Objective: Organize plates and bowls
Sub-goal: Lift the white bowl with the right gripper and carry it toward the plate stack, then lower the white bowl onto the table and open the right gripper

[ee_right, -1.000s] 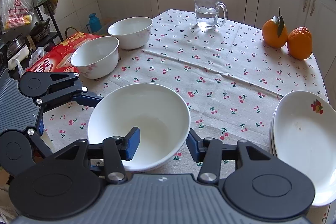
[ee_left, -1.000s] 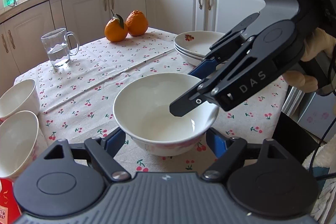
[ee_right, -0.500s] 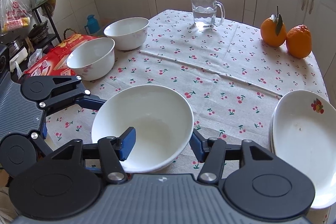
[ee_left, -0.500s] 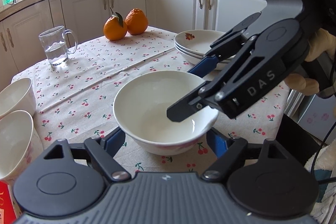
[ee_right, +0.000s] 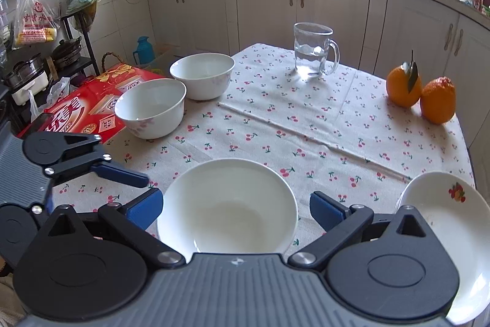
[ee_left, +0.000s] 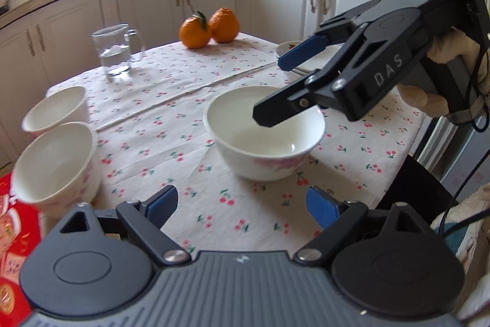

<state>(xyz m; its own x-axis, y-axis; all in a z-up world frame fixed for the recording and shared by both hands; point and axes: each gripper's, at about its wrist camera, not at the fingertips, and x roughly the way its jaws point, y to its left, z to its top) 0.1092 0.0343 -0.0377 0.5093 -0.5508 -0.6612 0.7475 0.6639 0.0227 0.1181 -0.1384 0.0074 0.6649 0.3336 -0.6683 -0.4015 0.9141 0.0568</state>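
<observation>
A white bowl (ee_left: 263,134) with pink flowers stands on the cherry-print tablecloth (ee_left: 171,100). My left gripper (ee_left: 242,206) hangs just short of it. Its jaws are opening, with only cloth between the blue pads. My right gripper (ee_left: 271,89) hovers over the bowl's far side, held by a hand. Its jaws are opening wide and touch nothing. In the right wrist view the bowl (ee_right: 226,204) lies between the right gripper's (ee_right: 235,207) spread pads, clear of both. Two more white bowls (ee_right: 150,106) (ee_right: 202,75) stand side by side at the left. A stack of white plates (ee_right: 444,219) sits at the right.
A glass mug (ee_right: 312,51) of water and two oranges (ee_right: 404,85) stand at the table's far side. A red box (ee_right: 92,100) lies beside the two bowls, off the table's left edge. White cabinets (ee_right: 260,5) run behind. The table's edge is close on the right.
The right gripper's jaws went from closed on the bowl's rim to wide apart, letting it go. The left gripper drew back, so the bowl is no longer between its pads.
</observation>
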